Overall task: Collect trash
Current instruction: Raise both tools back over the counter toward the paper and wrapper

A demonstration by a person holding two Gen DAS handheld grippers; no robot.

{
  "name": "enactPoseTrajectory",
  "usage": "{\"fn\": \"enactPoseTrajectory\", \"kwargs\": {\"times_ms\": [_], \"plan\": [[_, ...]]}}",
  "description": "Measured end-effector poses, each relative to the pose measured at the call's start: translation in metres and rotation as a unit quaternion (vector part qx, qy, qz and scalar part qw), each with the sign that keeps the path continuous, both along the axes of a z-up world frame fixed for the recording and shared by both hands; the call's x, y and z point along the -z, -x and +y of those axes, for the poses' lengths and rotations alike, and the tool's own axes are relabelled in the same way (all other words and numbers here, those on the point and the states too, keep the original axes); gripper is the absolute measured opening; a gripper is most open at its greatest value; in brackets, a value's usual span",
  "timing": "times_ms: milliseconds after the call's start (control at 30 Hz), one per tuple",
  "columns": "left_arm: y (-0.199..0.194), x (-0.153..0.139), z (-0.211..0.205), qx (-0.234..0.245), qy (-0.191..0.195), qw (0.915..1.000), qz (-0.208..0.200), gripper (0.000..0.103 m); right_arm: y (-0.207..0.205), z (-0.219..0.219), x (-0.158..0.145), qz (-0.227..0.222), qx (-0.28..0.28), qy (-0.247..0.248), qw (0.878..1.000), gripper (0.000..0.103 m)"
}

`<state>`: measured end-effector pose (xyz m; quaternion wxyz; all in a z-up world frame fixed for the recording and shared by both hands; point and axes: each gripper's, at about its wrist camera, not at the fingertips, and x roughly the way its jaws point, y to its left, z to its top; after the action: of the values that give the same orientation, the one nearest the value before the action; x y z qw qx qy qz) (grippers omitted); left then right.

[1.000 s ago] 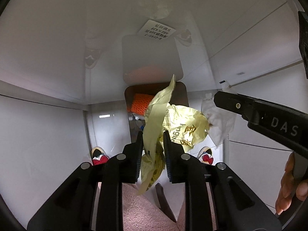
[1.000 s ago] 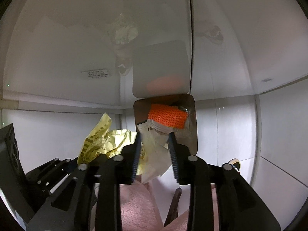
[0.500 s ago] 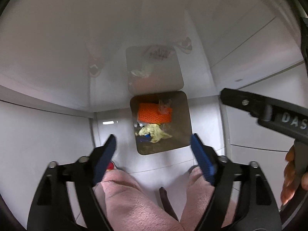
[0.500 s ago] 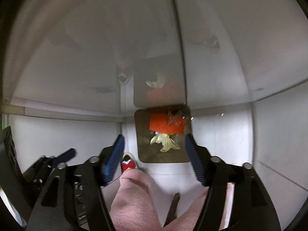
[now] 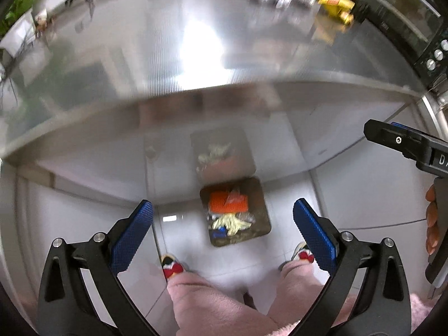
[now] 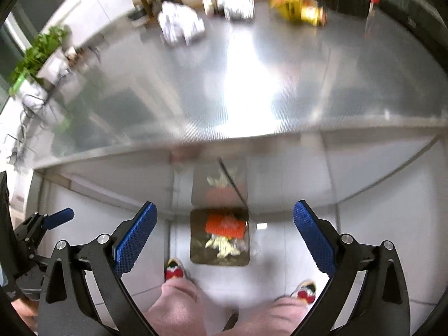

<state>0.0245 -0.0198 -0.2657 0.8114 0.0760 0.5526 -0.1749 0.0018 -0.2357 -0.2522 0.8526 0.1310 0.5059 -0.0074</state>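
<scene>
Trash (image 5: 228,218) in floor bin (image 5: 263,218) far below, both claws, left (image 5: 223,212) and right (image 6: 224,215), spread, gripping nothing.

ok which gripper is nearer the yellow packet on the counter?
Right, likely. Yellow packet sits far across the counter, slightly right of the right gripper; from the left gripper it lies further off to the right.

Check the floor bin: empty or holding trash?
Holding trash. The bin contains an orange piece and a yellow wrapper, seen in both views.
</scene>
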Motion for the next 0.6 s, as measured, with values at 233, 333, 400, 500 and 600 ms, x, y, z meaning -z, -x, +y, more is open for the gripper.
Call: {"fn": "enactPoseTrajectory", "kwargs": {"times_ms": [233,333,400,500,600], "plan": [[-0.023,-0.067,-0.028,0.005,0.035,0.9979,-0.053,0.095,-0.011,-0.022,-0.066,-0.067,0.019,0.024,0.997,0.098],[-0.039,-0.080,-0.039,0.004,0.044,0.9964,-0.072,0.095,-0.023,-0.041,-0.077,-0.080,0.039,0.031,0.996,0.098],[-0.055,-0.087,-0.048,0.000,0.045,0.9954,-0.084,0.095,-0.032,-0.053,-0.082,-0.085,0.053,0.032,0.994,0.098],[-0.079,-0.095,-0.061,-0.004,0.046,0.9942,-0.097,0.095,-0.051,-0.068,-0.089,-0.096,0.072,0.044,0.992,0.098],[-0.107,-0.101,-0.072,-0.010,0.049,0.9933,-0.104,0.095,-0.071,-0.084,-0.089,-0.099,0.082,0.049,0.990,0.098]]}}
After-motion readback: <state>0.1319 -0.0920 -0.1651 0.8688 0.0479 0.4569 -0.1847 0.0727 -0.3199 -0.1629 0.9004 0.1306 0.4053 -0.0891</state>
